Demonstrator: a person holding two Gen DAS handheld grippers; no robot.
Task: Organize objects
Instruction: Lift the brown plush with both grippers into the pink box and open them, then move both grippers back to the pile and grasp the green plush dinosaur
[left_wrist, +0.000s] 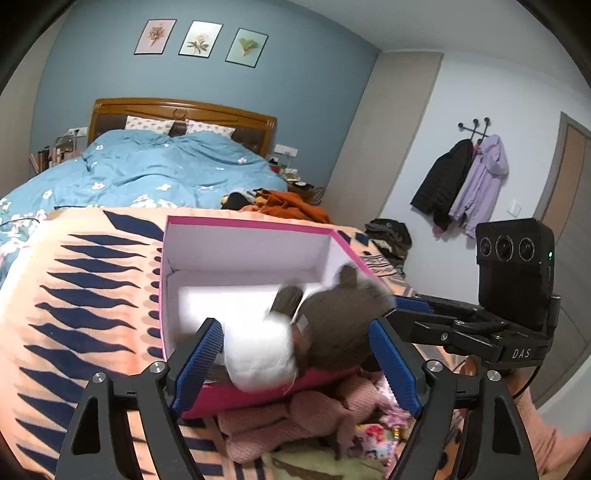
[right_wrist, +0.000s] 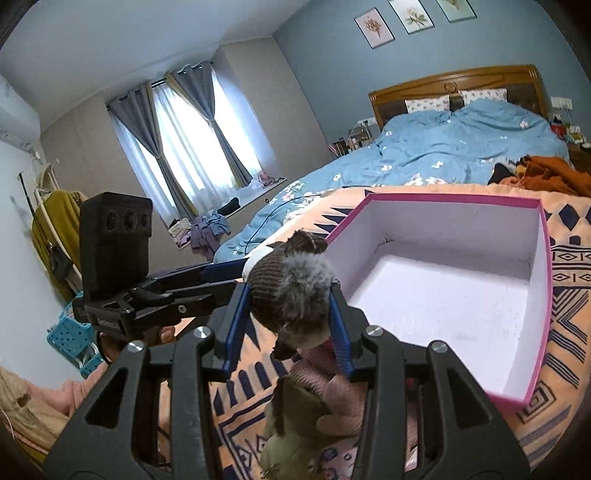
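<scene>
Your right gripper (right_wrist: 288, 314) clamps the brown hat (right_wrist: 273, 291) at the box's (right_wrist: 546, 258) 9 o'clock rim, your left gripper (left_wrist: 295, 354) is spread wide with nothing clamped, the box appears otherwise bare, and the pile (right_wrist: 314, 398) at 6 o'clock remains unsorted.

Bed (left_wrist: 155, 173) under orange patterned blanket (left_wrist: 74, 295), bearing pink box (right_wrist: 543, 295), clothes pile (left_wrist: 295, 417).

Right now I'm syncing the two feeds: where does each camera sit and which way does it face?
Left wrist: on the left gripper, facing the headboard over the pink box; its open jaws show.
Right wrist: on the right gripper, facing window and bed; its jaws clamp the brown knit hat.
Shared: box, hat, bed, the other gripper.
</scene>
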